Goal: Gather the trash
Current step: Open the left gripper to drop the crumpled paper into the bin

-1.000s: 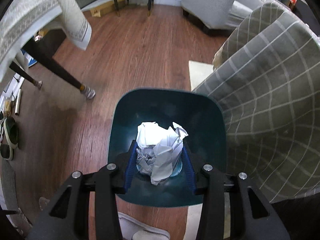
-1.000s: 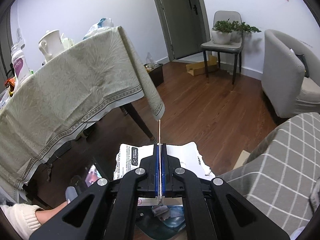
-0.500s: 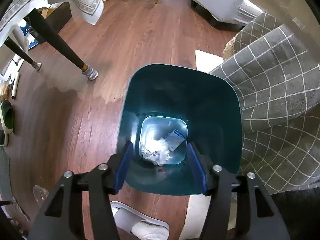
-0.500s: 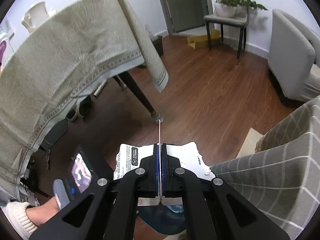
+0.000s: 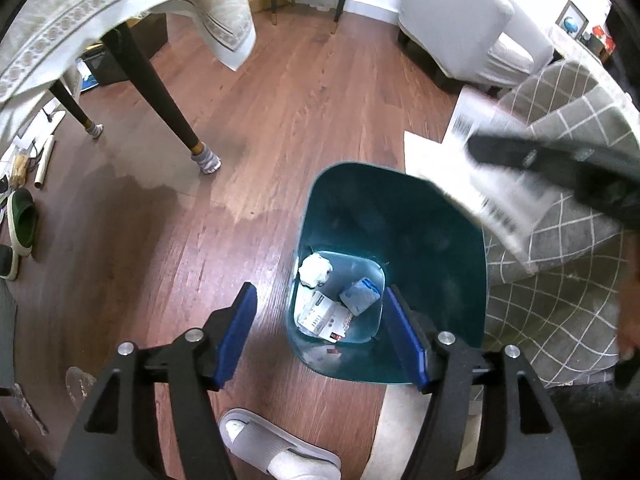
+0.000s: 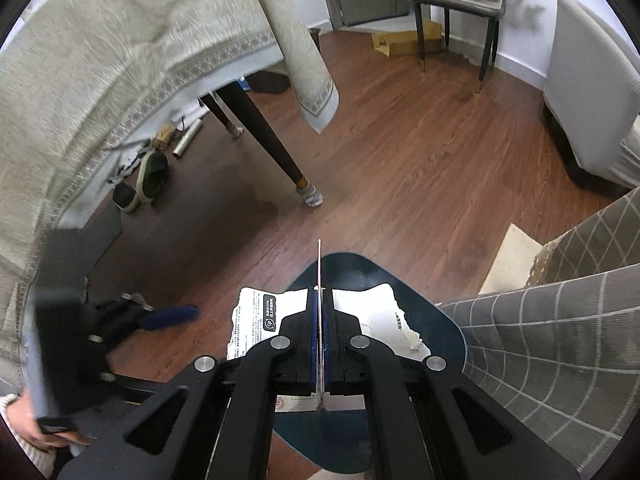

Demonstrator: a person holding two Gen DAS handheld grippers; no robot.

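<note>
- The left gripper (image 5: 320,336) hangs above the near rim of the teal bin (image 5: 448,216), jaws spread wide and just now opened further, with nothing between the blue pads.
- Down in the bin lie a crumpled white paper ball (image 5: 315,270), a small blue-and-white packet (image 5: 360,295) and a printed label (image 5: 323,315), all on the bin's floor.
- The right gripper (image 6: 319,336) has its jaws clamped tight on a torn white printed sheet (image 6: 260,316), held edge-on between the pads and poised over the bin's mouth (image 6: 360,270).
- From the left wrist view the same sheet (image 5: 472,176) shows blurred at the right, crossing over the bin's far right corner.
- The bin stands on the wooden floor (image 5: 280,120), touching a grey checked cover (image 5: 560,280) on its right side.
- A table with a pale patterned cloth (image 6: 120,60) stands well apart to the left, its dark legs wearing striped socks (image 5: 205,161).
- A grey slipper (image 5: 272,444) on a foot sits just beside the bin's near side.
</note>
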